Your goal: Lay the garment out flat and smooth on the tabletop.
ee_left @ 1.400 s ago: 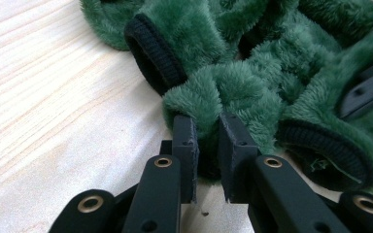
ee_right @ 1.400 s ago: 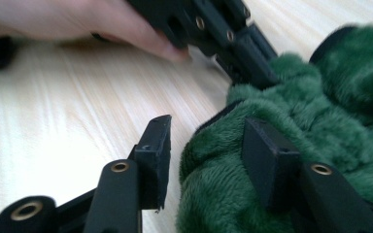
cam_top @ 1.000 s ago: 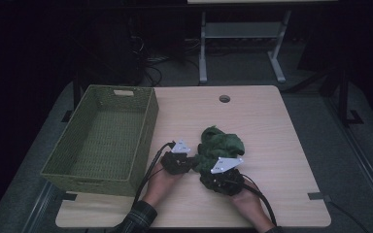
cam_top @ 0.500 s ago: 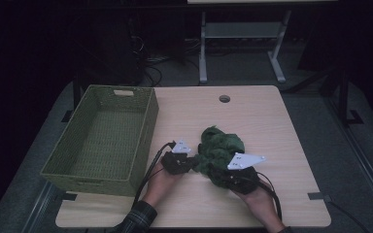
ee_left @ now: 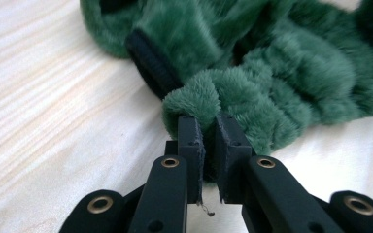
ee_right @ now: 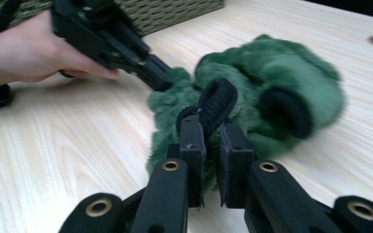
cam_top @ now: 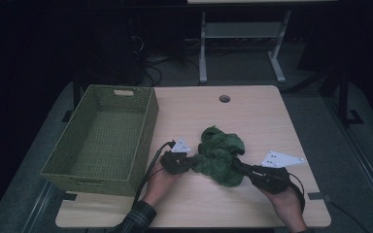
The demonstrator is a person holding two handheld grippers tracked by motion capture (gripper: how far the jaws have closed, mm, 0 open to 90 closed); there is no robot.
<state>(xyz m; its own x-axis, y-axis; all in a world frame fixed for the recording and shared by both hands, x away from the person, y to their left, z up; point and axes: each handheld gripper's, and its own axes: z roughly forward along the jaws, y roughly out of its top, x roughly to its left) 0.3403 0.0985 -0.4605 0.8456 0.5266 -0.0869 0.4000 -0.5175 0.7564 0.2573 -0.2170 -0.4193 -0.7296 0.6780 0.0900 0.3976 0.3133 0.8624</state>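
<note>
1. Left claw (ee_left: 205,133) is clamped on the green fleece's (cam_top: 219,155) edge, on the table (cam_top: 252,116) beside the basket (cam_top: 102,141)
2. Right claw (ee_right: 212,138) pinches its black trim (ee_right: 216,104); pull apart evenly

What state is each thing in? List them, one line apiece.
Fuzzy green fleece garment with black trim: crumpled in a heap on the table, gripped at two sides.
Woven green rectangular basket: upright, nothing inside.
Left tool: shut on a green fleece fold; its jaws have just been closing.
Right tool: shut on the garment's black trim.
Light wooden table: bears the garment and basket.
</note>
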